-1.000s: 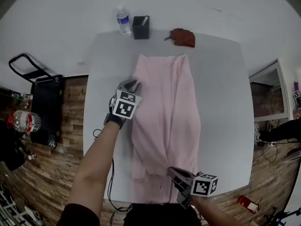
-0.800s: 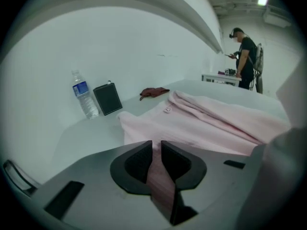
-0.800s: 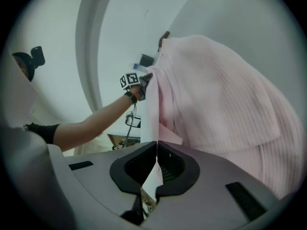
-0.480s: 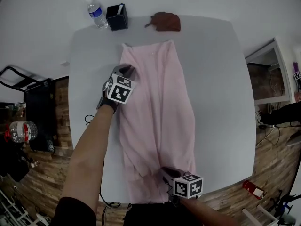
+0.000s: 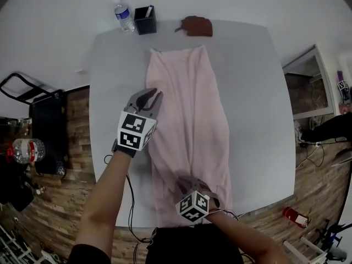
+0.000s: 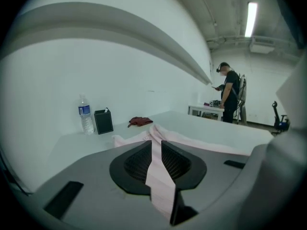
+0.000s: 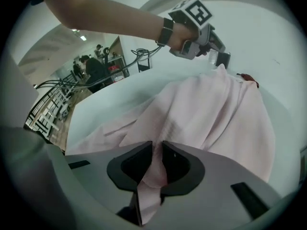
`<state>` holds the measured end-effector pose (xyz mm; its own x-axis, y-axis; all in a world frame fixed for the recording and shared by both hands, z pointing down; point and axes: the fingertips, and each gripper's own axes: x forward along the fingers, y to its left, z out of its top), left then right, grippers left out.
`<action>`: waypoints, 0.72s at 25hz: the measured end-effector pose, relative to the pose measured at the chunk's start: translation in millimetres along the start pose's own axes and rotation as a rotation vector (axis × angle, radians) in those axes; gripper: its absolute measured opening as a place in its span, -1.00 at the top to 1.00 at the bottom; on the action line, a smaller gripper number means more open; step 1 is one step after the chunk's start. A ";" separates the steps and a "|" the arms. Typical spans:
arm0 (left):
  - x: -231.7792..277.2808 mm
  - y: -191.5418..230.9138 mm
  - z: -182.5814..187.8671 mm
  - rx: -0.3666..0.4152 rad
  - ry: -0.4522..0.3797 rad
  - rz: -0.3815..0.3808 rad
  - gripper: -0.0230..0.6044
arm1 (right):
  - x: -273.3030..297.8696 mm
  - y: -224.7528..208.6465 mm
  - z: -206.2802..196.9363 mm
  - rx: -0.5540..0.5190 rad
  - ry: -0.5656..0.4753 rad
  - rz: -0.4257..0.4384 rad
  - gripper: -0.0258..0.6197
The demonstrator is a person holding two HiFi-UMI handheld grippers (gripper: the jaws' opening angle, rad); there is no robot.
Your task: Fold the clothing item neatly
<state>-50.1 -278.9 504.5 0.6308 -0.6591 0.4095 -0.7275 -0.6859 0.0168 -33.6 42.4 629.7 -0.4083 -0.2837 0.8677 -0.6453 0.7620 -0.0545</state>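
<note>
A pink shirt [image 5: 190, 109] lies in a long narrow strip down the white table [image 5: 258, 92]. My left gripper [image 5: 148, 97] is at the shirt's left edge, a little above the table. In the left gripper view that gripper [image 6: 156, 143] is shut on a band of the pink shirt [image 6: 201, 143]. My right gripper [image 5: 191, 185] points steeply down at the near hem. Its jaws [image 7: 157, 147] have just been opening a little, and a bunched fold of the shirt [image 7: 216, 114] still fills the gap from pad to pad. The left gripper [image 7: 218, 56] shows beyond, over the far edge.
At the table's far edge stand a water bottle [image 5: 125, 15] and a black box [image 5: 145, 20], with a brown-red cloth [image 5: 197, 26] beside them. A cable [image 5: 129, 202] hangs off the near left edge. A black cart [image 5: 47, 114] stands on the floor at left.
My right gripper has sunk onto the near hem and rolled, its cube now facing me. The left gripper has come nearer along the shirt's left edge and risen with the cloth.
</note>
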 end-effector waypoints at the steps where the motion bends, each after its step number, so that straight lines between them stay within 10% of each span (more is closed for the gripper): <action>1: -15.2 -10.5 0.6 -0.020 -0.016 -0.022 0.73 | 1.5 0.4 1.1 -0.004 0.003 -0.001 0.72; 11: -168.2 -126.6 -17.6 -0.135 -0.084 -0.114 0.88 | -120.6 -17.1 4.2 0.507 -0.326 0.187 0.72; 18: -251.6 -210.6 -24.1 -0.106 -0.092 -0.103 0.89 | -205.3 -34.0 -14.4 0.575 -0.529 0.232 0.49</action>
<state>-62.1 38.8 419.8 0.7220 -0.6156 0.3158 -0.6790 -0.7181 0.1525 81.5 83.1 460.5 -0.7306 -0.5025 0.4623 -0.6785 0.4582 -0.5742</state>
